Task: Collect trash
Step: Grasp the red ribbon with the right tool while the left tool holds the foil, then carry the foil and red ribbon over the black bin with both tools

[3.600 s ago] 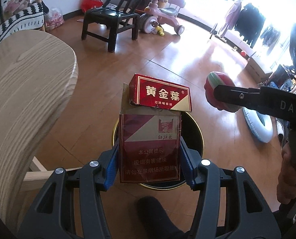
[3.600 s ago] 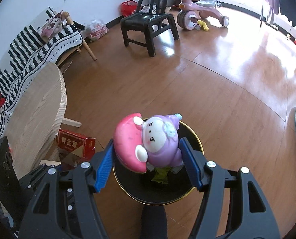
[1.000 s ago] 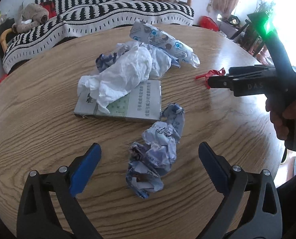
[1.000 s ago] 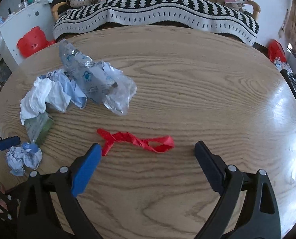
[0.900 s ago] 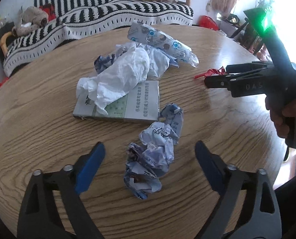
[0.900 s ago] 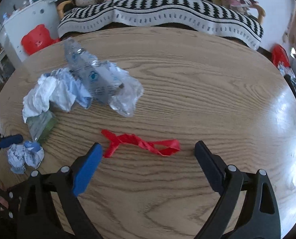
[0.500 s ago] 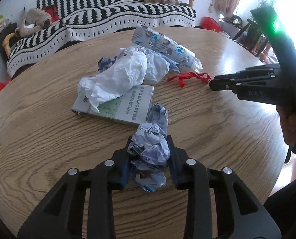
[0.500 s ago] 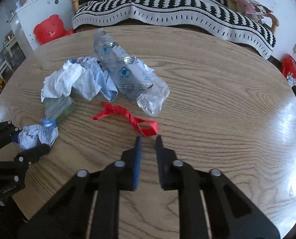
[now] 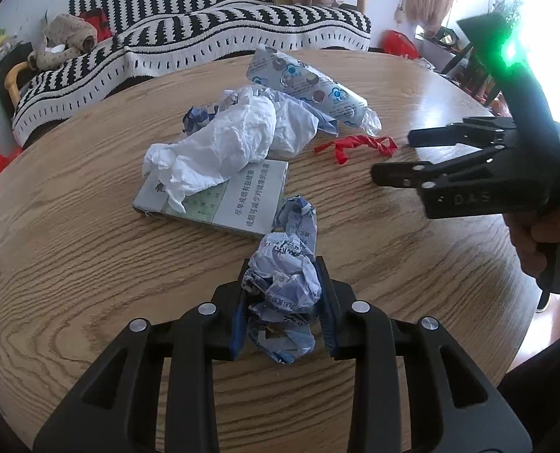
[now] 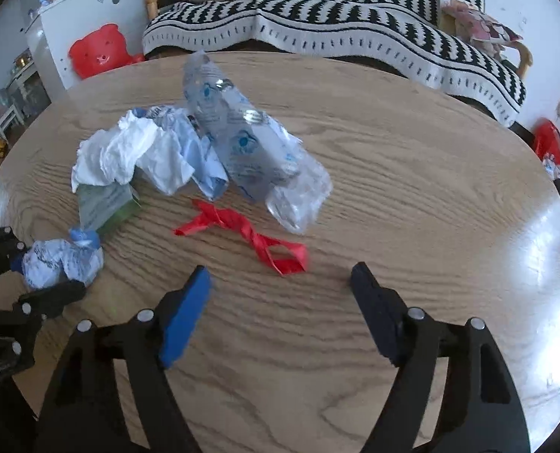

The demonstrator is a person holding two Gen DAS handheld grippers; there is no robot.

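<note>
The left hand-held gripper [image 9: 283, 315] is clamped on a light, springy paper wad [image 9: 284, 283] resting on the counter [image 9: 72, 264], while the right hand-held gripper [image 10: 280, 304], jaws opening and empty, faces a limp red ribbon [image 10: 250, 234] just ahead, best pinched mid-twist.

"DAS", seemingly, on right tool [image 9: 391, 156]

My left gripper [image 9: 283, 304] pinches a crumpled blue-printed paper wad [image 9: 285, 283] on the wooden bench [image 9: 72, 249], while my right gripper [image 9: 393, 158], opening, nears the red ribbon [image 9: 355, 145].
</note>
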